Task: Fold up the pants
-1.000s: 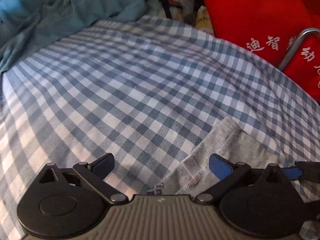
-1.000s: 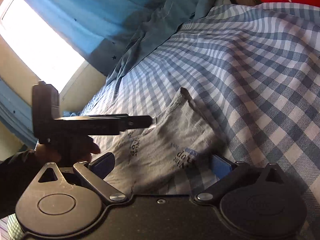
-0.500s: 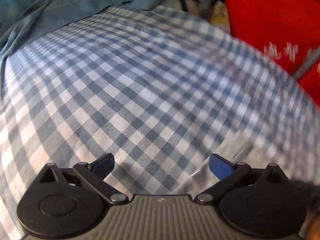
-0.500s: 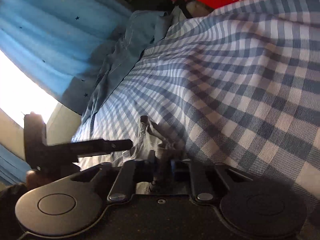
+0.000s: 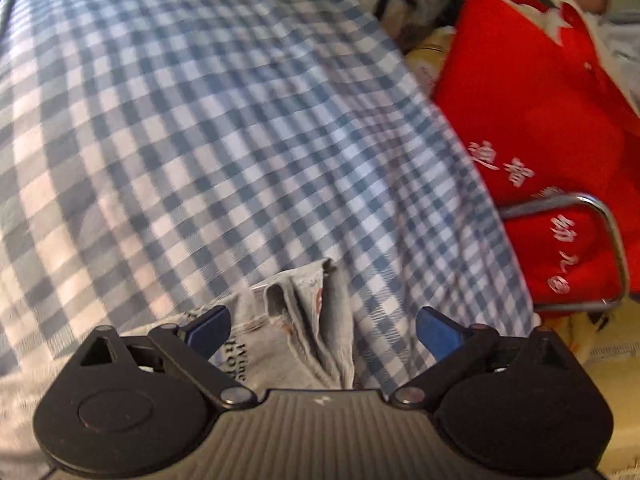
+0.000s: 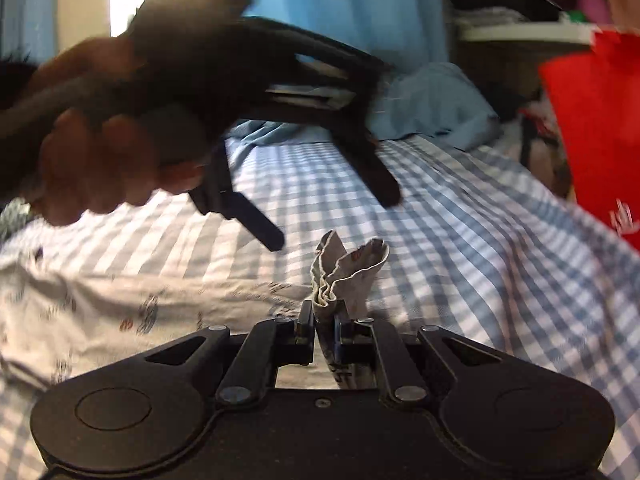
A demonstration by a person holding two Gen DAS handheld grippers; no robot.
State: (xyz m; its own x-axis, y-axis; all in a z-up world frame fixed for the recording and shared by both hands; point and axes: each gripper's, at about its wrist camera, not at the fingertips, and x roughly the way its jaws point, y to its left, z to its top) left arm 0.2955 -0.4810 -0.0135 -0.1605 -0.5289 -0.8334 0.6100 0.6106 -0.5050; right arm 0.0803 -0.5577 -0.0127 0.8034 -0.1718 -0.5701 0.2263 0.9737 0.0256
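One pair of grey printed pants (image 6: 344, 276) lies on my one blue checked bedsheet (image 5: 208, 152). I work with two grippers: my right gripper (image 6: 325, 322) and my left gripper (image 5: 322, 326), one hand (image 6: 100, 160) visible around it. Beside the bed: one red bag (image 5: 532, 120), one metal handle (image 5: 608, 232). At the far end, one crumpled blue cloth (image 6: 432, 104).

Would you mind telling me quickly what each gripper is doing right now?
Left gripper: open, holding nothing, with the grey pants bunched between its fingers.
Right gripper: closed on a bunched fold of the pants.
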